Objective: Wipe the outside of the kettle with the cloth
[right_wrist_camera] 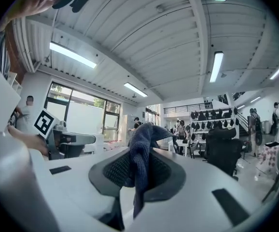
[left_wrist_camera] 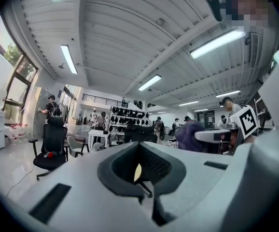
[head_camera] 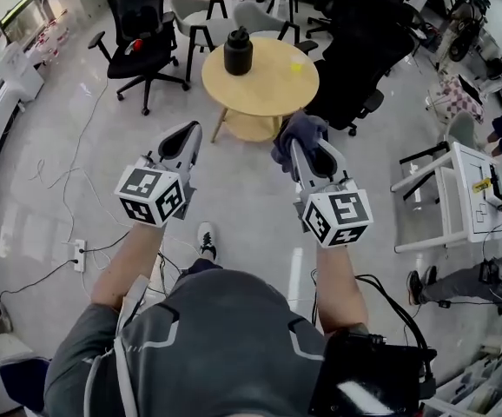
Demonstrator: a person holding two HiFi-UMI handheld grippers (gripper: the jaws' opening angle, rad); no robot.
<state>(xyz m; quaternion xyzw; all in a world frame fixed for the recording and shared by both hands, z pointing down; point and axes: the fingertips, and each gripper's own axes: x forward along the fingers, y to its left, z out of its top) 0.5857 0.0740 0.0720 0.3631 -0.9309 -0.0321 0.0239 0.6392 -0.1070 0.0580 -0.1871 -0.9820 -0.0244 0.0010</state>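
Kettle (head_camera: 238,51) stands upright on the round table (head_camera: 273,89); right tool (head_camera: 306,156) pinches the cloth (head_camera: 299,130), left tool (head_camera: 188,135) pressed together.

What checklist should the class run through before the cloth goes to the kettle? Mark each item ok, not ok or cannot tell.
1. Cloth clamped in right gripper: ok.
2. Left gripper shut and empty: ok.
3. Kettle upright on round table: ok.
4. Grippers close enough to wipe: not ok, both well short of the table.
5. Kettle cool enough to touch: cannot tell.
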